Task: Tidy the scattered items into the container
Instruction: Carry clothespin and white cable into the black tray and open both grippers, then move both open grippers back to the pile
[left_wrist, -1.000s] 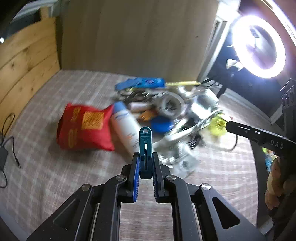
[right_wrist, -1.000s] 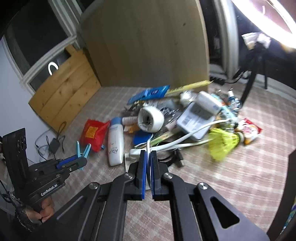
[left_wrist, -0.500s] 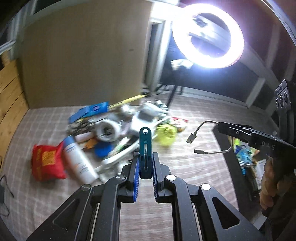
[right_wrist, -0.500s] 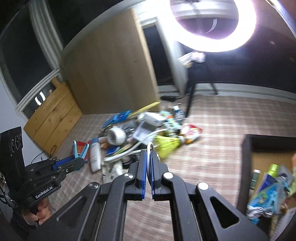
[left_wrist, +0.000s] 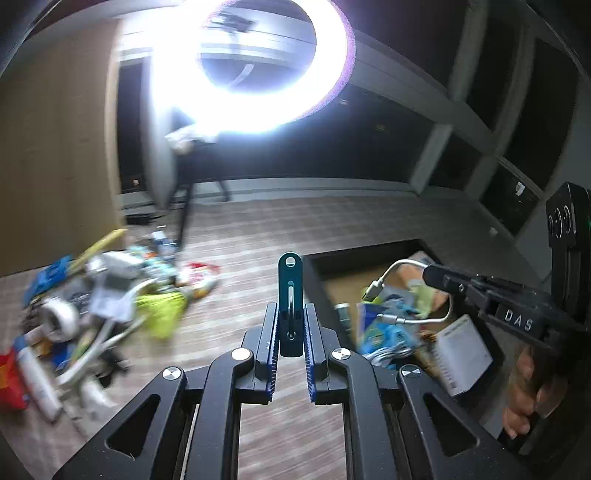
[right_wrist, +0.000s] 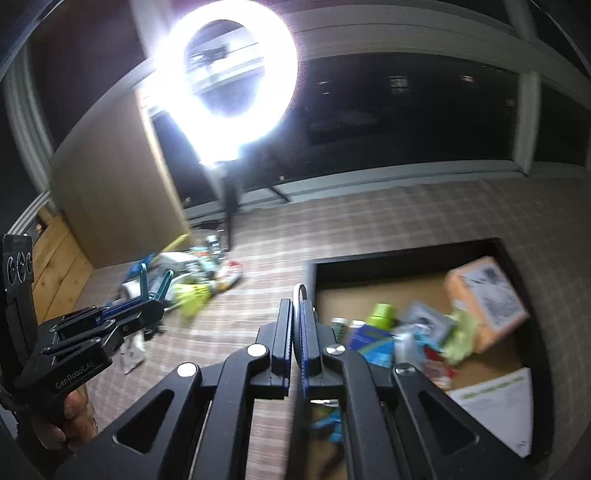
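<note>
My left gripper (left_wrist: 290, 308) is shut on a teal clothes peg (left_wrist: 290, 280) that stands upright between its blue pads, above the checked cloth just left of the black box (left_wrist: 354, 254). My right gripper (right_wrist: 296, 304) is shut on a thin white cable (right_wrist: 298, 290), whose loop pokes up over the box's near left corner (right_wrist: 314, 266). In the left wrist view the cable (left_wrist: 388, 273) curls out of the right gripper (left_wrist: 430, 275) with its plug ends hanging above the box. The left gripper (right_wrist: 153, 308) with the peg (right_wrist: 164, 284) shows at left in the right wrist view.
A blurred pile of scattered items (left_wrist: 110, 295) lies on the cloth at left. The box holds an orange carton (right_wrist: 484, 295), a green-capped bottle (right_wrist: 380, 314), a blue packet (right_wrist: 373, 343) and a white leaflet (right_wrist: 495, 406). A ring light (left_wrist: 251, 66) glares at the back.
Both grippers have swung right, away from the pile, each still holding its thing. The black box has come into both views, and the pile has slid to the left.
</note>
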